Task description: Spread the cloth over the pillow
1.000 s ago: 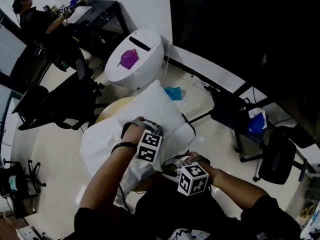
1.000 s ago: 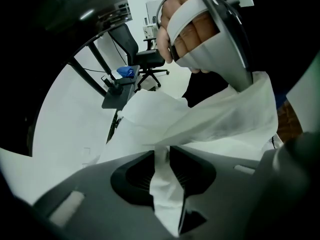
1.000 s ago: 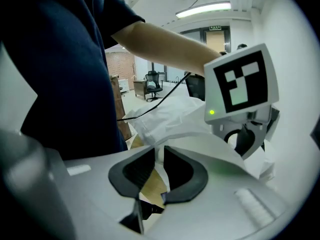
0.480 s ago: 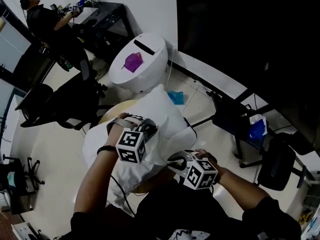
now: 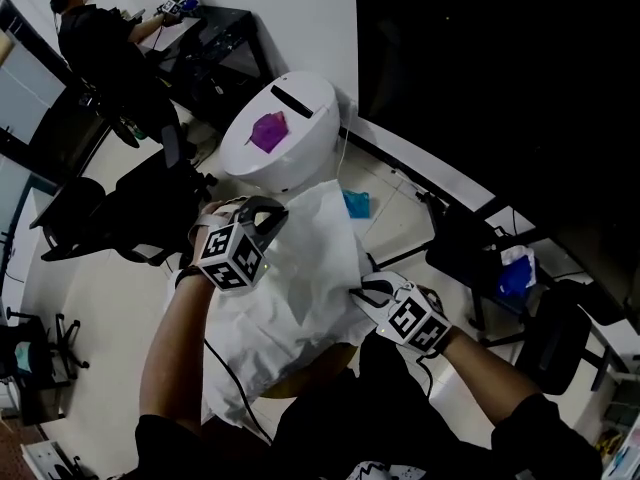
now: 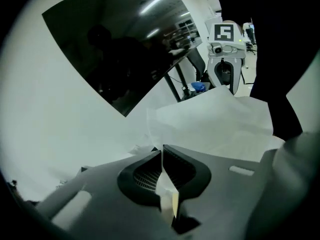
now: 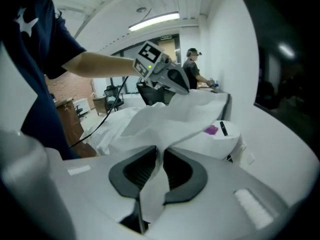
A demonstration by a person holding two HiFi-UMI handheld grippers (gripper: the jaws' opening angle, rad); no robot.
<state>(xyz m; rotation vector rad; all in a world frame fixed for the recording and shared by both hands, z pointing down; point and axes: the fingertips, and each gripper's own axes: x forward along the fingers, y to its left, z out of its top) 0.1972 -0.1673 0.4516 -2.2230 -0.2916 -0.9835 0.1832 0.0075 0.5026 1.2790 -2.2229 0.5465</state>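
Just before the white domed bin [image 5: 283,133], the cloth [image 5: 300,268] is held up. The left gripper [image 5: 262,211] pinches its edge nearest the bin; the right gripper [image 5: 368,290] is closing its jaws on the farther edge.

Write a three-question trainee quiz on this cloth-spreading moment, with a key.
1. True or false: the left gripper is empty.
2. What colour is the small item on the round white top? A purple, B red, C green.
3. What sits between the jaws of the right gripper?
Key: 1 false, it is shut on the white cloth. 2 A. 3 the white cloth; those jaws are closing on it.
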